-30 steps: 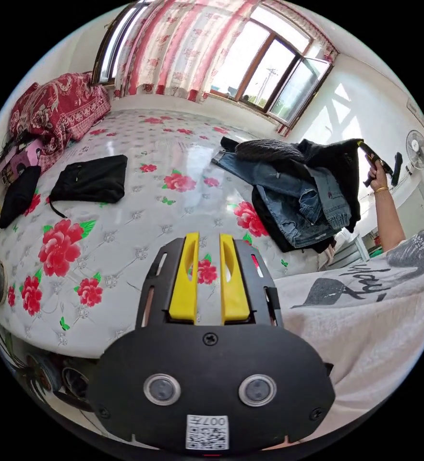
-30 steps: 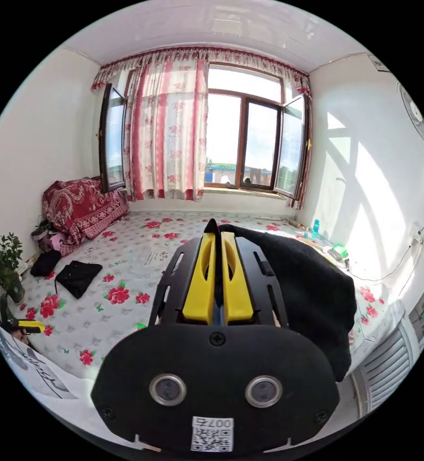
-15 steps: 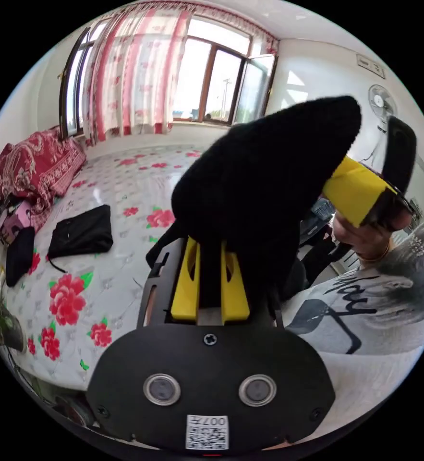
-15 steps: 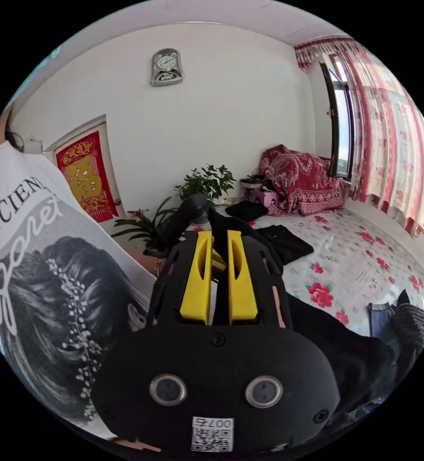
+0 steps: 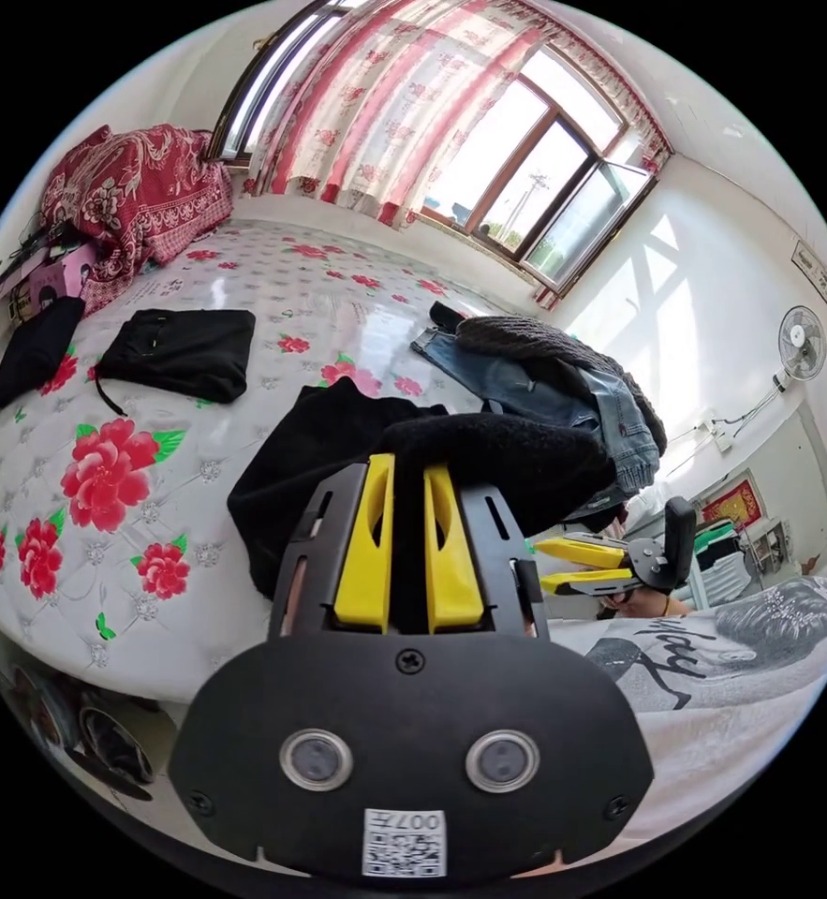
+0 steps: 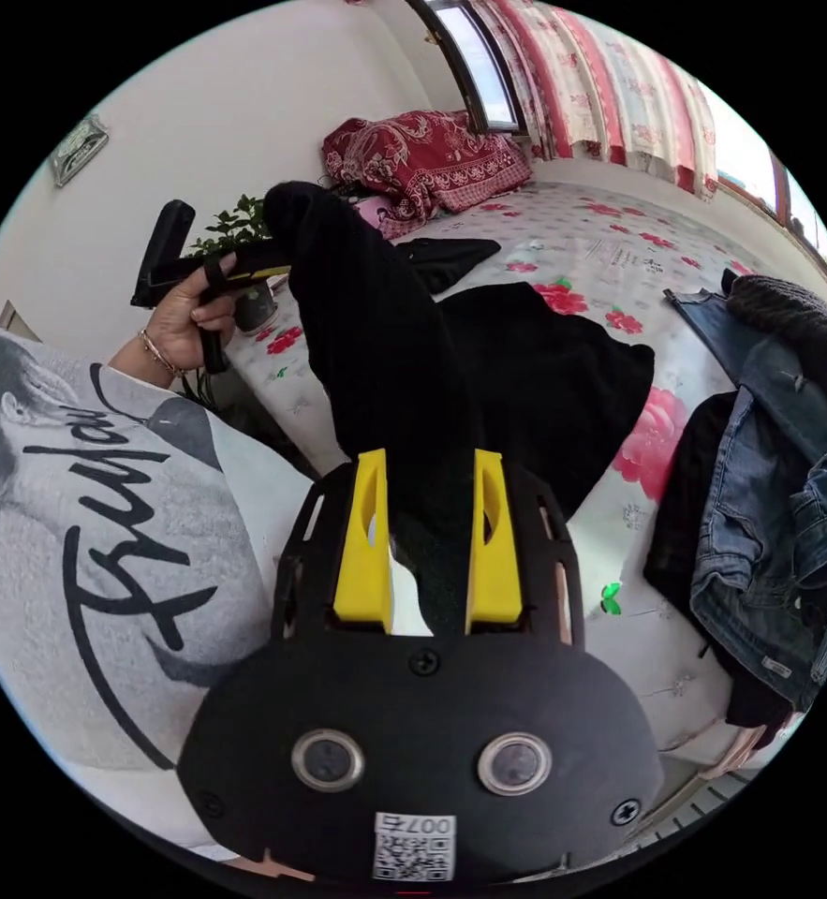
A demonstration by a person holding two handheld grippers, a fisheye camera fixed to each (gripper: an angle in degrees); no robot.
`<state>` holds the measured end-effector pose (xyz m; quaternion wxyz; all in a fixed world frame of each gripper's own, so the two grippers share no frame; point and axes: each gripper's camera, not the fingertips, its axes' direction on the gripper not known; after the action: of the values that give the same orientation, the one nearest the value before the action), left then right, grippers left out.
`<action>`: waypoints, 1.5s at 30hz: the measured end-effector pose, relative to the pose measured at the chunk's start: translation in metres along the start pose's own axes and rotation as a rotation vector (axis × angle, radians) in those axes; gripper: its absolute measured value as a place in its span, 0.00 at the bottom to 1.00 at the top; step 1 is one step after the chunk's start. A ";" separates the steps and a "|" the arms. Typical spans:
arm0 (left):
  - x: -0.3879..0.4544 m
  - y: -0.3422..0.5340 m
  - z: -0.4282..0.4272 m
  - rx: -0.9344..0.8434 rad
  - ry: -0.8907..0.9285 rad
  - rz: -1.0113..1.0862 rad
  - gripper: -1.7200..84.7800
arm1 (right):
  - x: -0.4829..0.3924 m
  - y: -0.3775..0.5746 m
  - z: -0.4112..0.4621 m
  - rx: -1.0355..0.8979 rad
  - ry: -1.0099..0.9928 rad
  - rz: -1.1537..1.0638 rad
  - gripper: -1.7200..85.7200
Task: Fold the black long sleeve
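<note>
The black long sleeve (image 5: 338,449) lies partly spread on the flowered bed (image 5: 123,524), with one end lifted. My left gripper (image 5: 404,464) is shut on that lifted end, with black cloth pinched between its yellow jaws. In the right gripper view the same gripper (image 6: 249,267) is held up by a hand at the upper left, and the garment (image 6: 525,375) hangs from it down to the bed. My right gripper (image 6: 429,459) is open, jaws wide apart, with black cloth running loosely between them. It also appears low at the bed's edge (image 5: 577,567).
A pile of jeans and dark knitwear (image 5: 563,375) sits on the bed's right side. Two folded black garments (image 5: 184,351) (image 5: 34,346) and a red blanket (image 5: 137,187) lie at the far left. A potted plant (image 6: 235,225) stands beside the bed.
The right gripper's jaws have opened and released the black cloth. The garment has come down from the air onto the bed, and the left gripper still holds its end.
</note>
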<state>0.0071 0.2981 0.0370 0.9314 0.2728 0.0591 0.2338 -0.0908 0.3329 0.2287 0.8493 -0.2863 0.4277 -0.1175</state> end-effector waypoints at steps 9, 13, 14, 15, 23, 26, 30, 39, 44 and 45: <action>-0.011 -0.003 0.008 -0.045 -0.038 -0.058 0.08 | -0.046 -0.037 0.059 -0.116 -0.102 -0.315 0.15; -0.008 -0.008 0.010 -0.045 -0.055 -0.059 0.09 | -0.055 -0.038 0.122 -0.326 -0.007 -0.399 0.14; -0.008 -0.009 0.011 -0.059 -0.070 -0.058 0.09 | -0.051 -0.031 0.139 -0.366 0.100 -0.409 0.13; -0.008 -0.008 0.013 -0.087 -0.086 -0.051 0.10 | -0.048 -0.023 0.145 -0.360 0.158 -0.422 0.11; -0.012 0.039 -0.028 -0.116 -0.199 -0.073 0.12 | 0.019 -0.005 -0.004 0.077 0.017 0.001 0.04; -0.007 0.069 -0.032 -0.180 -0.222 -0.066 0.13 | 0.042 0.024 -0.061 0.250 -0.003 0.137 0.03; 0.005 0.075 0.002 -0.245 -0.108 -0.037 0.16 | 0.040 0.034 -0.092 0.317 0.068 0.132 0.03; 0.067 -0.034 0.133 -0.396 -0.006 0.255 0.17 | 0.029 0.035 -0.104 0.313 0.067 0.094 0.03; 0.032 -0.032 0.155 -0.483 -0.011 0.149 0.05 | 0.026 0.047 -0.118 0.311 0.101 0.117 0.03; 0.019 -0.034 0.125 -0.373 0.067 0.080 0.05 | 0.024 0.051 -0.127 0.326 0.126 0.116 0.03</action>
<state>0.0670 0.2219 0.1244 0.9533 0.0897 0.0347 0.2863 -0.1789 0.3146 0.1231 0.8614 -0.1116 0.4709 -0.1539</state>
